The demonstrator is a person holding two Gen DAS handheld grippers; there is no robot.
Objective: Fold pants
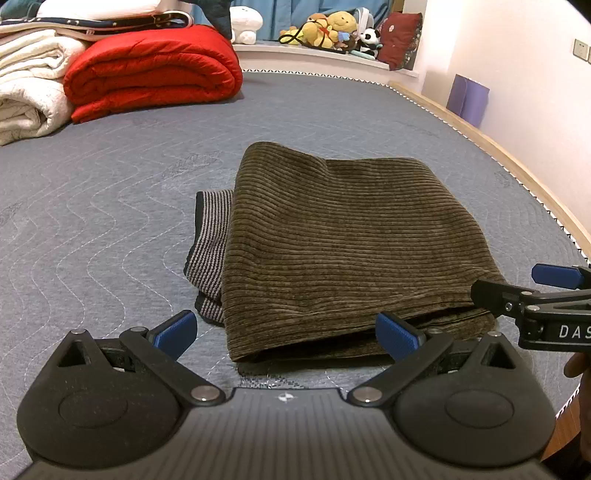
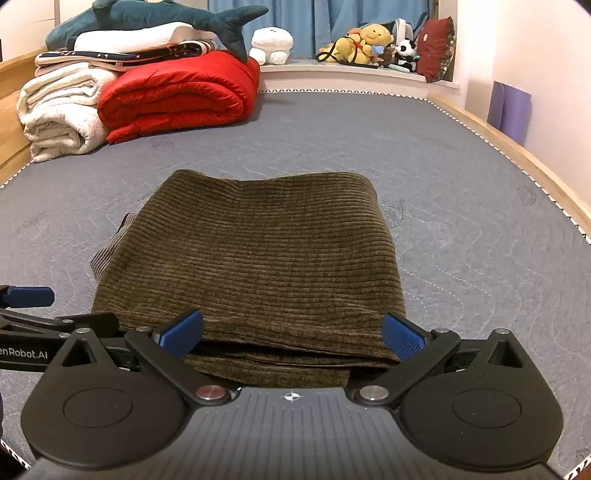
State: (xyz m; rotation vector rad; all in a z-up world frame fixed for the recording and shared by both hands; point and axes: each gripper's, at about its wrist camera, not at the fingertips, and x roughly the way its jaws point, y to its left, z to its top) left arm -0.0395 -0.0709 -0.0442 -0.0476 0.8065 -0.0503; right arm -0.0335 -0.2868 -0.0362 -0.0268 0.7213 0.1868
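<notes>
Olive-brown corduroy pants lie folded into a thick rectangle on the grey quilted mattress. A grey-and-black striped waistband sticks out at the fold's left side. My left gripper is open at the near-left corner of the bundle, nothing between its blue pads. My right gripper is open too, its fingers straddling the near edge of the pants without pinching them. In the left wrist view, the right gripper's fingers reach in from the right edge.
A red folded quilt and white blankets are stacked at the far left. Plush toys sit on the far ledge. A wooden bed rail runs along the right, with a purple mat against the wall.
</notes>
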